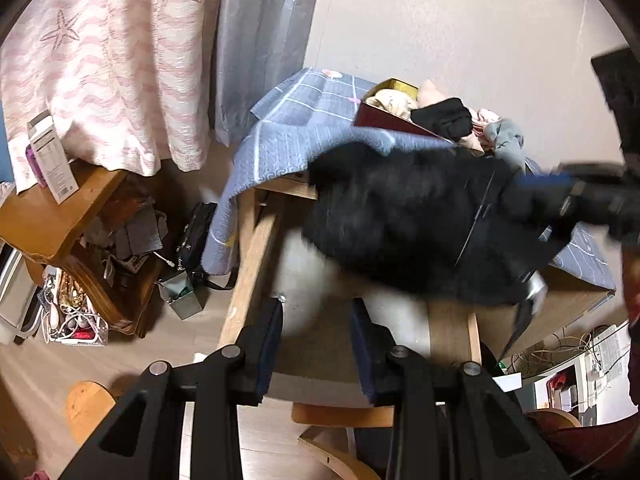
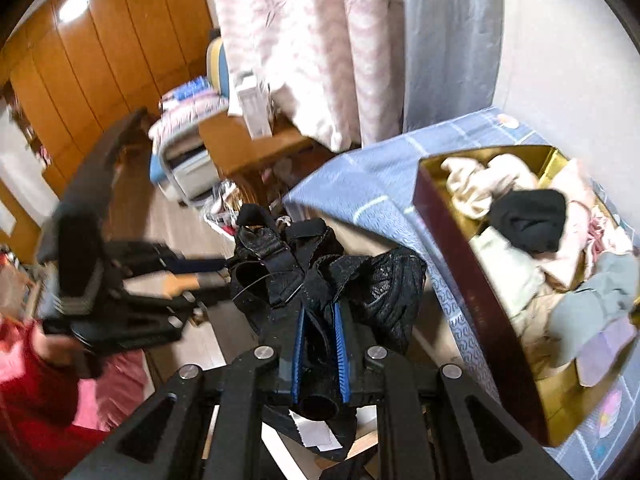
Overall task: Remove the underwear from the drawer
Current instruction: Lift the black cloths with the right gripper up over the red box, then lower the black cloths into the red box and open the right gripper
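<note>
A black lacy pair of underwear [image 2: 360,280] hangs from my right gripper [image 2: 320,312], whose blue pads are shut on its fabric. In the left wrist view the same garment [image 1: 400,220] is a dark blur above the table, with the right gripper [image 1: 524,192] coming in from the right. The drawer [image 2: 476,280], dark red outside and gold inside, rests on a blue checked cloth [image 2: 380,184] and holds beige, pink, grey and black clothes. My left gripper [image 1: 316,312] stands open below the garment, nothing between its pads. From the right wrist, the left gripper [image 2: 224,272] points at the garment's edge.
A wooden side table [image 1: 52,216] with a white carton stands left, with cables and clutter on the floor beneath. Pink and grey curtains [image 1: 120,60] hang behind. The wooden table edge [image 1: 248,264] is below the cloth. A red sleeve [image 2: 32,392] shows at lower left.
</note>
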Demonstrator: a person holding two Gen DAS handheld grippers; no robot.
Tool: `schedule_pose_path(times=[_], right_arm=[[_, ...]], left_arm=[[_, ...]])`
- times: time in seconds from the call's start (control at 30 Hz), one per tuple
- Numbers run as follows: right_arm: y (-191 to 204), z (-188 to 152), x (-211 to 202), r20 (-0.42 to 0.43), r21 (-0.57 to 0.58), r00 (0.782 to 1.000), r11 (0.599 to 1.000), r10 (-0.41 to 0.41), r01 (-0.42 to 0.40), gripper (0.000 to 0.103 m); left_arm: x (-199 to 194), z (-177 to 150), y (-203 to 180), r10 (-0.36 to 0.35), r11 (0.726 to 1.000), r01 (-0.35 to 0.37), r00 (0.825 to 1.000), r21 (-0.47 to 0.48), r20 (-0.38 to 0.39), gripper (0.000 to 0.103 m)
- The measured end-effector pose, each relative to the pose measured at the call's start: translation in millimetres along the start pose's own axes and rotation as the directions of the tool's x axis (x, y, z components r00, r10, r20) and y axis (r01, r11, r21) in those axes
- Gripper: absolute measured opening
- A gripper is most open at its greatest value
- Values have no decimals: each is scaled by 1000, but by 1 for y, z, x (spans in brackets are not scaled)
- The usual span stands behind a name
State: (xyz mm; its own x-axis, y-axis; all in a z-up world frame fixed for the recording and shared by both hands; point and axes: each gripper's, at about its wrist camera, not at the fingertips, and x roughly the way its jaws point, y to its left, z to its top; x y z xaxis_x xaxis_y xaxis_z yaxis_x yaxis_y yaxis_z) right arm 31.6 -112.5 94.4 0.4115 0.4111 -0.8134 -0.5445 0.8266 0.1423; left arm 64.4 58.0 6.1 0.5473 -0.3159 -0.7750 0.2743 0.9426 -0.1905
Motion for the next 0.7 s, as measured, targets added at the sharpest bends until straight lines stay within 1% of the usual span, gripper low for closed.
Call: schedule_pose_path(times=[0.2, 0.27, 0.33, 0.43, 0.47, 0.53, 0.6, 0.7], right_arm=[[-18, 18, -36, 78, 88, 992, 991, 97, -104, 14], [-22, 24, -46, 111, 106, 987, 986, 117, -129, 14], [-33, 29, -62, 146, 132, 983, 982, 114, -133, 14], [-55, 41, -89, 198, 161, 978, 982, 64, -97, 14], [-65, 47, -100, 212, 173, 977, 982, 36, -74, 14], [-82, 57, -107, 231, 202, 973, 979, -28, -20, 14], [-104, 71, -108, 235, 235, 967, 971, -102, 46, 14], [-140, 90, -98, 229, 317, 955, 942, -189, 111, 14]], left_arm=[[15, 4, -12, -36, 999, 36, 999, 11, -18, 34], [19, 6, -15, -45, 999, 46, 999, 10, -22, 34], [23, 7, -17, -52, 999, 53, 998, 7, -26, 34], [31, 8, -22, -58, 998, 58, 998, 11, -40, 34], [35, 8, -25, -59, 998, 60, 997, 18, -47, 34], [40, 9, -29, -51, 998, 53, 997, 32, -57, 34], [45, 10, -34, -42, 998, 45, 997, 45, -63, 34], [52, 12, -36, -53, 998, 56, 996, 39, -71, 34]])
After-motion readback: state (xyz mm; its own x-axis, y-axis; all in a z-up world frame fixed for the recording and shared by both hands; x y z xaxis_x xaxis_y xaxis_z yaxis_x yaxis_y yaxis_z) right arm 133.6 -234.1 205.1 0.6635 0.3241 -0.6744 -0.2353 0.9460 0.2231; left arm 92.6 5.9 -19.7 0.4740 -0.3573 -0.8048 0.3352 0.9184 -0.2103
